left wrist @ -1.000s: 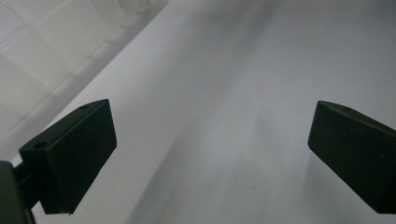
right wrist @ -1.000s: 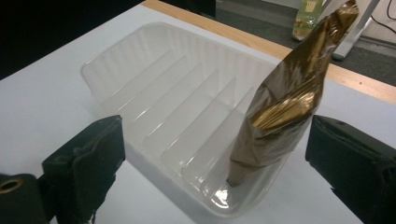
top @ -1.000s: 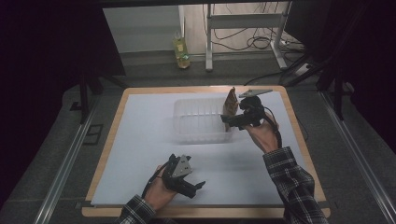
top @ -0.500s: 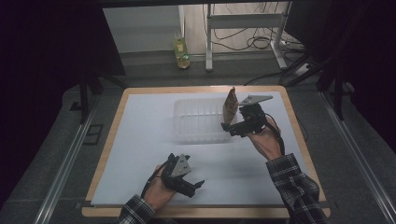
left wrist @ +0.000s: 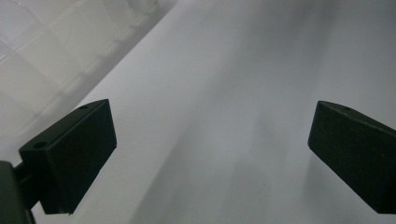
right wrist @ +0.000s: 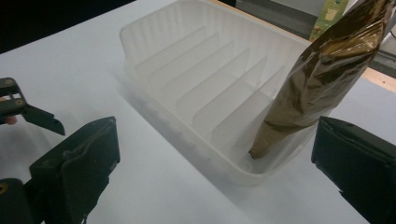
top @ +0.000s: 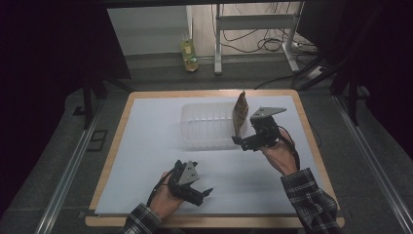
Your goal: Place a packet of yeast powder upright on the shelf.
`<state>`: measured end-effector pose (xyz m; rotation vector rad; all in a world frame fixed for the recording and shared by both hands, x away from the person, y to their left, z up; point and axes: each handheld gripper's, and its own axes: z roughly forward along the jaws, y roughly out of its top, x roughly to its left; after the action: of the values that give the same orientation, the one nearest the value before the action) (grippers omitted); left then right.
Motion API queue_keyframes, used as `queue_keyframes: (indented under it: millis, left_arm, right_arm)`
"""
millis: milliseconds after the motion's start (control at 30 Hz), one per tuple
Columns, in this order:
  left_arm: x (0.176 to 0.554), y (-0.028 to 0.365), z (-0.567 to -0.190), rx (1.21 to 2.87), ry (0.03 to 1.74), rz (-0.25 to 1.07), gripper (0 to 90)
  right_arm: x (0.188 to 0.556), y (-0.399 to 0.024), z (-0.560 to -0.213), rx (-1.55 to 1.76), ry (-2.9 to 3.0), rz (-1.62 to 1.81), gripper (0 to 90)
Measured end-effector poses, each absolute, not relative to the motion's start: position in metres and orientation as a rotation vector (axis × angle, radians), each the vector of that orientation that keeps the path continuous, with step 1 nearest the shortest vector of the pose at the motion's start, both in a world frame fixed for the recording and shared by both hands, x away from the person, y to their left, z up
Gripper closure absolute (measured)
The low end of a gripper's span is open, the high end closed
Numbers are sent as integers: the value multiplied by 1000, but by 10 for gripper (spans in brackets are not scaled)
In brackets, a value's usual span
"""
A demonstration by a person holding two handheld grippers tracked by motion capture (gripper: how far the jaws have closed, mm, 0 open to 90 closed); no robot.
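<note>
Placement apparently complete: glossy brown foil pouch [right wrist: 322,79] standing tilted in end slot of translucent white ribbed plastic rack [right wrist: 187,70] on white-covered table [top: 146,146], right gripper [right wrist: 215,172] fingers spread and empty beside it, left gripper [left wrist: 210,154] fingers likewise spread, empty, near table's front edge.

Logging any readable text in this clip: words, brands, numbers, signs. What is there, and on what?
None can be read.
Brown foil pouch standing in the clear divided bin: no print visible.
Yellow-green bottle on the floor beyond the table: label too small and blurred.
Right gripper and left gripper: no markings legible.
</note>
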<state>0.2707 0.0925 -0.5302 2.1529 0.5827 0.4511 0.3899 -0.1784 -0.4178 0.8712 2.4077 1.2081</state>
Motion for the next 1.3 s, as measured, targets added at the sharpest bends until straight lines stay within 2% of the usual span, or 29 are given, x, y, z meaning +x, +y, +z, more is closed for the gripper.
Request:
queue_keyframes:
  millis: [700, 1300]
  left_arm:
    - [270, 92, -533, 2171, 541, 511, 3]
    - [271, 102, -529, 2099, 611, 467, 0]
  right_arm:
    - [368, -190, -439, 810, 2413, 1231, 10]
    - [349, -207, -453, 819, 2434, 1164, 0]
